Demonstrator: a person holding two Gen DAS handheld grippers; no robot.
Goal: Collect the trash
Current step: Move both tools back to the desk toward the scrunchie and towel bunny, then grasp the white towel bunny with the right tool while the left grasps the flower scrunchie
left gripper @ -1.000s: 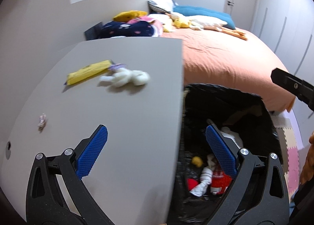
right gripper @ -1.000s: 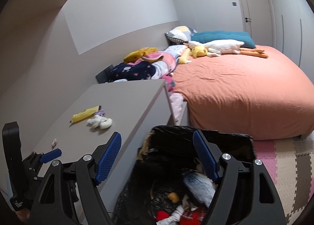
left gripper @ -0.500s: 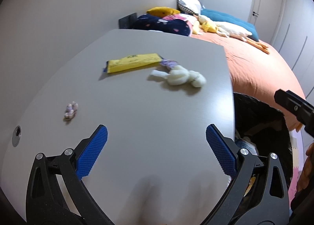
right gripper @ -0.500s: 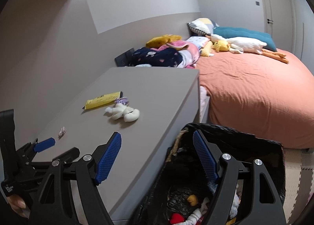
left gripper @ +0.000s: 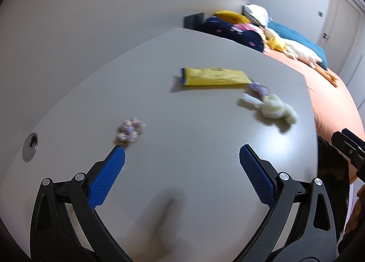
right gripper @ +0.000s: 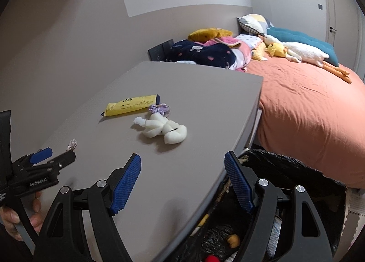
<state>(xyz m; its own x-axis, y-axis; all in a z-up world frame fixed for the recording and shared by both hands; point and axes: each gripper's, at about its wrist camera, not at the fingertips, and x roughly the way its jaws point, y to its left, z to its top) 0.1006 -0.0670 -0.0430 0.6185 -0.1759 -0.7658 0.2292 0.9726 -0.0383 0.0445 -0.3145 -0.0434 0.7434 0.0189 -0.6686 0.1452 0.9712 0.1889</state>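
Both grippers over the desk, jaws wide and empty

We see the bin (right gripper: 296,170) hugging the desk (right gripper: 182,170) edge, likely for short drops; yellow wrapper (left gripper: 214,76) lies far, long axis left to right, white wad (left gripper: 276,109) right of it, small scrap (left gripper: 130,129) just beyond left gripper (left gripper: 180,154); right gripper (right gripper: 182,166) nearer the bin

Black tongs (left gripper: 182,154), blue textured pads (left gripper: 107,177), silver screws.

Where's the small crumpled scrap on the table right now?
The crumpled scrap lies on the grey table just ahead of the left tool, toward its left finger, well short of the yellow wrapper.
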